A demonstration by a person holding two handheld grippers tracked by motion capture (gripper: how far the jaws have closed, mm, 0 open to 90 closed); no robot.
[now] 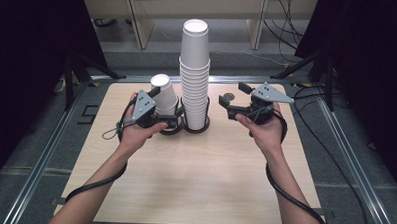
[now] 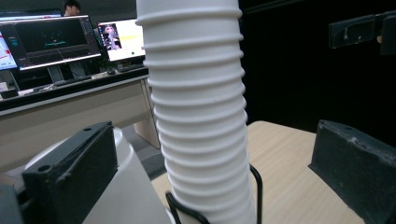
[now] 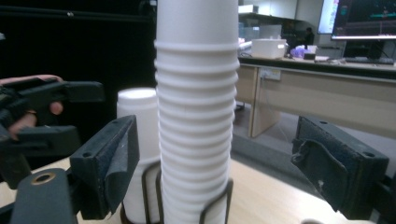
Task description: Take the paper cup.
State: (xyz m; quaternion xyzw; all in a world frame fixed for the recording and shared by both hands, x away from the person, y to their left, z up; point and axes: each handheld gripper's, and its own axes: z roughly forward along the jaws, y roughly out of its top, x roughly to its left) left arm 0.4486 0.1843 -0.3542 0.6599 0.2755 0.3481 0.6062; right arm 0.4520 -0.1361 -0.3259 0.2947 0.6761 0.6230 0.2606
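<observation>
Paper cups, plain white, smooth, tapered, rims ribbed like rings: one tall stack (image 1: 194, 72) mid-table in a black wire holder (image 1: 196, 126), plus a short stack (image 1: 164, 95) just left of it in a second wire ring. Left gripper (image 1: 162, 107) wide open, one matte black jaw against the short stack. Right gripper (image 1: 233, 94) also spread apart, hovering just right of the tall stack. Pale wood-grain table (image 1: 194, 182) underneath.
</observation>
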